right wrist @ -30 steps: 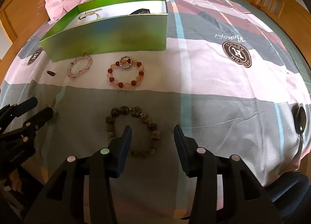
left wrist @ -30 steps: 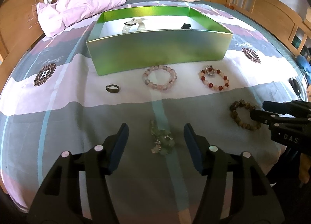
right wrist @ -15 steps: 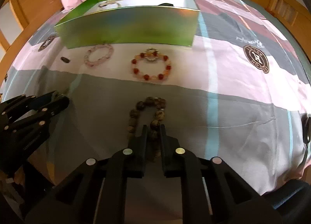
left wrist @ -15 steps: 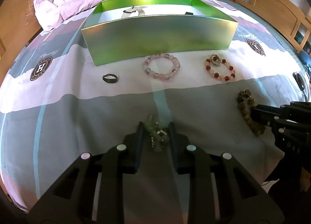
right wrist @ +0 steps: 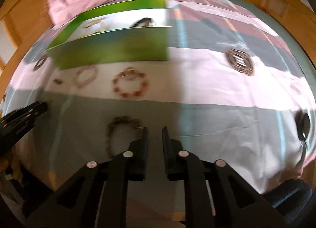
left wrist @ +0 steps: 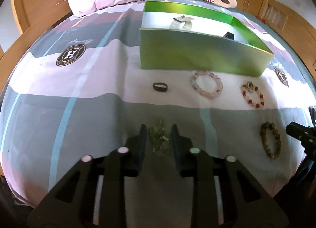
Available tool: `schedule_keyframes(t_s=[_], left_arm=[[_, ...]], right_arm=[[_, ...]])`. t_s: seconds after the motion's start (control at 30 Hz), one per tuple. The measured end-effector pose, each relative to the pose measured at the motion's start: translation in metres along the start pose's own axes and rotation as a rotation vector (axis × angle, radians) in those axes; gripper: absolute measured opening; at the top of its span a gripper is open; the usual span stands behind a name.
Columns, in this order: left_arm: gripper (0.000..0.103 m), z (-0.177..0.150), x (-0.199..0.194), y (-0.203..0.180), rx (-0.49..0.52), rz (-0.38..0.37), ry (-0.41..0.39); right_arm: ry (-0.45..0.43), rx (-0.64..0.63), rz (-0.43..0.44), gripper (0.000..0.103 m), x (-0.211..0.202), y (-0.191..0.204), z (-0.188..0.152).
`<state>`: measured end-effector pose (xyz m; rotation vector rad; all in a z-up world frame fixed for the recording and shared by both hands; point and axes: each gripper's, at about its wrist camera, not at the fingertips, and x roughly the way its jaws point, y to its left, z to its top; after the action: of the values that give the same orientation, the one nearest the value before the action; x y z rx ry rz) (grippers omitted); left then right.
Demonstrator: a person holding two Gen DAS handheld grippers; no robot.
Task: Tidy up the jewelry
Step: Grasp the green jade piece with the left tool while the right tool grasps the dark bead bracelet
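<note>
Bedsheet (left wrist: 59, 81) roundel (left wrist: 70, 55), letter "H"

Glossy green box (left wrist: 203, 54); smooth cloth bedsheet (left wrist: 79, 93); matt black claw (left wrist: 159, 139).

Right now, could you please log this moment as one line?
left gripper: opening, green bracelet between jaws | right gripper: opening, empty, brown bracelet beside it

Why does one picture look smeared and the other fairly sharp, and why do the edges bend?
Right wrist view: motion blur smears the green box and red bead bracelet. Left wrist view: mostly sharp, though the green bracelet between the tongs is soft. Both views: the fisheye lens curves the bed's edges, with dark corners.
</note>
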<state>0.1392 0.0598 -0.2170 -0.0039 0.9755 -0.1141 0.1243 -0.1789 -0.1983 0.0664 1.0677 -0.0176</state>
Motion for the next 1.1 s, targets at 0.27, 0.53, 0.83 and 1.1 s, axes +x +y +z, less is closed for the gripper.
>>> schedule_keyframes(t_s=[0.27,0.53,0.83,1.1], left_arm=[[0.065,-0.002,0.0,-0.01,0.033,-0.029,0.003],[0.078,-0.006,0.016,-0.019,0.077,-0.022,0.056],[0.026,-0.004,0.014,-0.011,0.044,-0.022,0.04],[0.018,0.003,-0.01,-0.012,0.056,-0.072,-0.04]], right_arm=[[0.016,-0.019,0.003,0.04,0.013,0.006,-0.005],[0.031,-0.089,0.0,0.047,0.028,0.028,-0.013],[0.02,-0.129,0.035,0.011,0.026,0.035,-0.015],[-0.004,-0.092,0.049,0.011,0.009,0.027,-0.008]])
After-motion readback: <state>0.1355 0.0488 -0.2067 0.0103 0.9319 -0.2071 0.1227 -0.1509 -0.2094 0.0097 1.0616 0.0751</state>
